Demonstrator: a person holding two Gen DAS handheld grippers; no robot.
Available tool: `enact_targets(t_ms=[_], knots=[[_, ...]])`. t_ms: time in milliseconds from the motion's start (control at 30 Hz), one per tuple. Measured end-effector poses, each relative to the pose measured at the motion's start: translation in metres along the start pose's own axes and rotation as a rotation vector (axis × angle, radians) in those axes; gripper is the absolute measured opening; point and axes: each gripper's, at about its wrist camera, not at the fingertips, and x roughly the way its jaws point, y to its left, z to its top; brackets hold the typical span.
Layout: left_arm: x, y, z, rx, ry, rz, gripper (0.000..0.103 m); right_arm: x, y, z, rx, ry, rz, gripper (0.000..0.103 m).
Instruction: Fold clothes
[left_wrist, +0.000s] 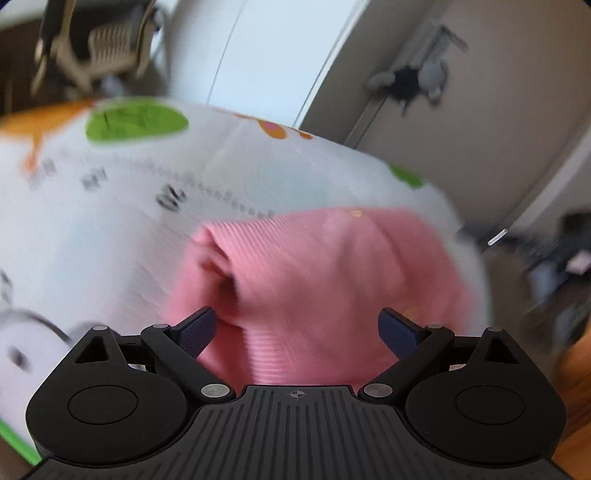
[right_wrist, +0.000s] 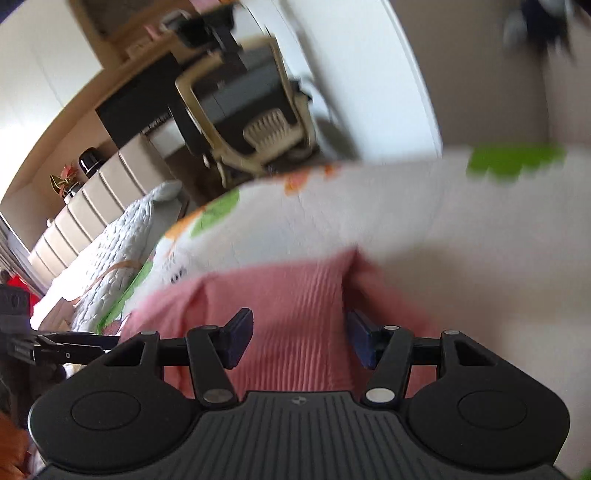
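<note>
We've got the pink ribbed garment (left_wrist: 314, 280) folded compact at frame center on the printed bedsheet (left_wrist: 110, 229); left gripper (left_wrist: 297, 326) and right gripper (right_wrist: 300, 339) both spread, holding nothing, maybe 1 tidy-up left.

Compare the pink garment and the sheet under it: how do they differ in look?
The pink garment is one plain colour and ribbed; the sheet is white with green and orange prints. The garment is small and lies on the much wider sheet. Both are soft fabric.

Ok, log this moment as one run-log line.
step: fold | left gripper: open | right gripper: open | pink ribbed garment: lying on printed bedsheet, unheld
</note>
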Motion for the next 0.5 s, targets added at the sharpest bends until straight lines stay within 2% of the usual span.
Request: enact_targets(t_ms=[67, 100, 133, 200, 300, 367, 467, 500], knots=[[0.015, 0.003, -0.001, -0.044, 0.001, -0.003, 0.097, 0.017, 0.004, -0.006, -0.003, 0.019, 0.0, 0.048], [0.023, 0.003, -0.001, -0.066, 0.005, -0.009, 0.096, 0.02, 0.01, -0.006, -0.027, 0.021, -0.003, 0.031], [0.031, 0.001, 0.0, -0.083, 0.011, -0.016, 0.084, 0.02, 0.019, -0.004, -0.066, 0.016, -0.009, 0.022], [0.039, -0.006, 0.004, -0.081, 0.019, -0.004, 0.05, 0.003, 0.038, 0.001, -0.149, -0.038, -0.002, 0.019], [0.018, -0.025, 0.015, 0.002, -0.031, -0.028, 0.031, -0.043, 0.056, 0.008, -0.209, -0.126, 0.047, 0.018], [0.0, -0.04, 0.014, 0.066, -0.053, -0.044, 0.031, -0.064, 0.061, 0.008, -0.226, -0.155, 0.065, 0.018], [-0.014, -0.054, 0.0, 0.119, -0.033, -0.049, 0.032, -0.067, 0.057, -0.011, -0.245, -0.114, 0.021, 0.021], [-0.018, -0.059, -0.005, 0.137, -0.026, -0.051, 0.039, -0.061, 0.055, -0.021, -0.262, -0.082, -0.011, 0.022]])
